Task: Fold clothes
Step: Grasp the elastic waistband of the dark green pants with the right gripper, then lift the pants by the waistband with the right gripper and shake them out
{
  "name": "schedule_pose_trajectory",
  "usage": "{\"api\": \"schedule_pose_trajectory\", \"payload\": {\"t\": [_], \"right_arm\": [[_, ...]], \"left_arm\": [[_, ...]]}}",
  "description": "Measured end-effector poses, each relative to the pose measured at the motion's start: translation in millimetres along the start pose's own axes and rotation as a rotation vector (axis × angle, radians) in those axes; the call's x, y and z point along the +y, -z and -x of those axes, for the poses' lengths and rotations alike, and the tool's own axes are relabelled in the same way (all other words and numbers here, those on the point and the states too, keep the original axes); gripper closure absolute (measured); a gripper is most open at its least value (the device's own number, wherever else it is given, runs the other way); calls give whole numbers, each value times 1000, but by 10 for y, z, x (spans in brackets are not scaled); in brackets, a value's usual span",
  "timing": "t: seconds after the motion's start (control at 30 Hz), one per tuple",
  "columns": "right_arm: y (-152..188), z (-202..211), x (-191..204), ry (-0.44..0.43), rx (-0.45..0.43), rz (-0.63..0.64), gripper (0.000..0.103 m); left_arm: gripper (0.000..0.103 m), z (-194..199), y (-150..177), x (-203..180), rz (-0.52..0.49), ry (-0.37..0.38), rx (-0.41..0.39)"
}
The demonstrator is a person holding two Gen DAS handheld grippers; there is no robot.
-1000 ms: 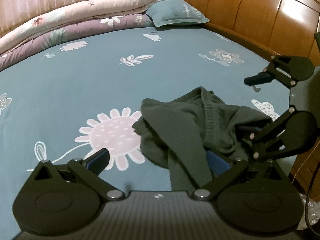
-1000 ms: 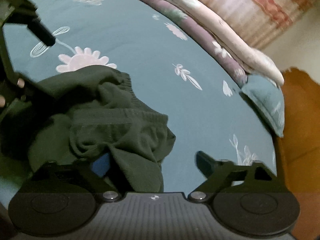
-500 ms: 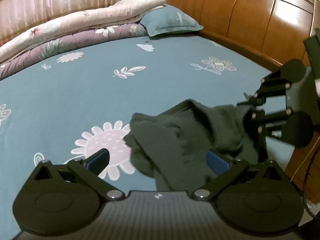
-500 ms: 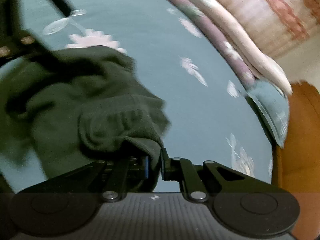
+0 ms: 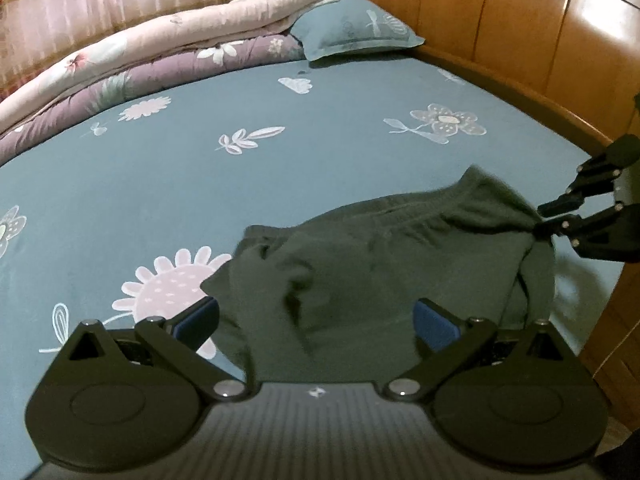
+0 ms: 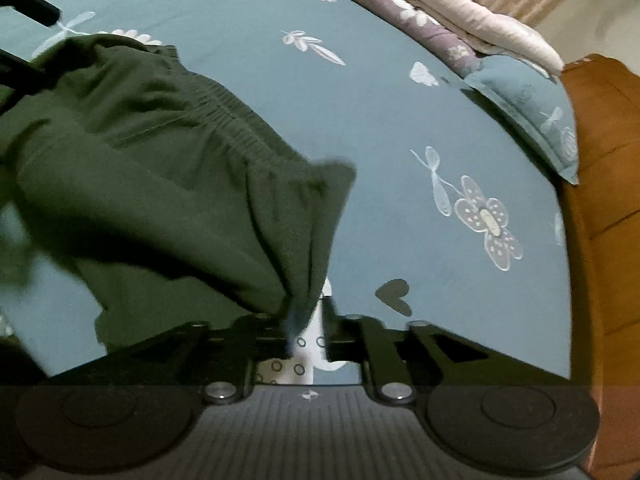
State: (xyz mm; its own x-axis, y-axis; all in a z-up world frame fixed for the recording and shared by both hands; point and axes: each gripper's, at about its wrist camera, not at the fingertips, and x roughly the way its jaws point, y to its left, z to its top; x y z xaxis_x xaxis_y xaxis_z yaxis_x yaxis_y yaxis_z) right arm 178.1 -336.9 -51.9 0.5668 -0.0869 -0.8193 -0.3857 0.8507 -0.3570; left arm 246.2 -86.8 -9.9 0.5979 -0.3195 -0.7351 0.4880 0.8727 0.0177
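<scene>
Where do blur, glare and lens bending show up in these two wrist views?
Left wrist view: glare streaks on the wooden headboard; the dark green garment smears in front of the left gripper. Right wrist view: the garment corner smears at the right gripper; the bedsheet bows with the fisheye.

Open bedsheet (image 5: 200, 184) lies bare ahead and to the left of the dark green garment (image 5: 380, 264); a gripper could pass there unhindered. Far edge blocked by stacked quilts (image 5: 160, 60) and a pillow (image 5: 356, 28). Wooden headboard (image 5: 520, 28) closes the right side, just beyond the right gripper (image 5: 538, 220) pinching the garment's corner.
</scene>
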Motion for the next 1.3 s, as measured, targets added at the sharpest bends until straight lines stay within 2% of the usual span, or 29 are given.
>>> {"api": "schedule_pose_trajectory", "payload": {"t": [0.1, 0.17, 0.2, 0.3, 0.4, 0.5, 0.53, 0.63, 0.77, 0.87, 0.9, 0.93, 1.07, 1.2, 1.3], "right_arm": [[-86, 125, -138, -68, -81, 33, 69], [-229, 176, -225, -122, -146, 45, 56], [-312, 177, -260, -155, -172, 47, 54], [-597, 65, -304, -289, -245, 68, 53], [-852, -180, -226, -424, -258, 91, 53], [-1019, -461, -56, -510, -235, 144, 64], [-1054, -572, -8, -520, -224, 162, 70], [-1081, -845, 56, -546, -180, 182, 71], [-1012, -985, 59, -569, -165, 173, 71], [-943, -944, 66, -569, -171, 189, 71], [-930, -937, 70, -571, -166, 193, 73], [-918, -919, 76, -572, -166, 200, 82], [-896, -791, 77, -564, -199, 227, 88], [-974, -711, -59, -526, -244, 186, 89], [-1039, -816, -125, -523, -225, 150, 88]], "left_arm": [[1, -15, 33, -50, 31, -24, 10], [1, -17, 60, -71, 53, -41, 18], [1, -10, 71, -78, 62, -50, 20], [1, 16, 99, -95, 89, -76, 25], [1, 48, 126, -101, 114, -101, 26], [1, 54, 154, -105, 136, -123, 33], [1, 56, 166, -113, 142, -130, 37], [1, 55, 199, -135, 154, -143, 44], [1, 23, 202, -156, 161, -145, 53], [1, -12, 173, -185, 163, -144, 56], [1, -20, 172, -191, 162, -144, 56], [1, -25, 165, -209, 158, -145, 57], [1, -1, 129, -271, 142, -147, 49], [1, 31, 85, -296, 141, -156, 30], [1, 10, 71, -296, 150, -155, 31]]}}
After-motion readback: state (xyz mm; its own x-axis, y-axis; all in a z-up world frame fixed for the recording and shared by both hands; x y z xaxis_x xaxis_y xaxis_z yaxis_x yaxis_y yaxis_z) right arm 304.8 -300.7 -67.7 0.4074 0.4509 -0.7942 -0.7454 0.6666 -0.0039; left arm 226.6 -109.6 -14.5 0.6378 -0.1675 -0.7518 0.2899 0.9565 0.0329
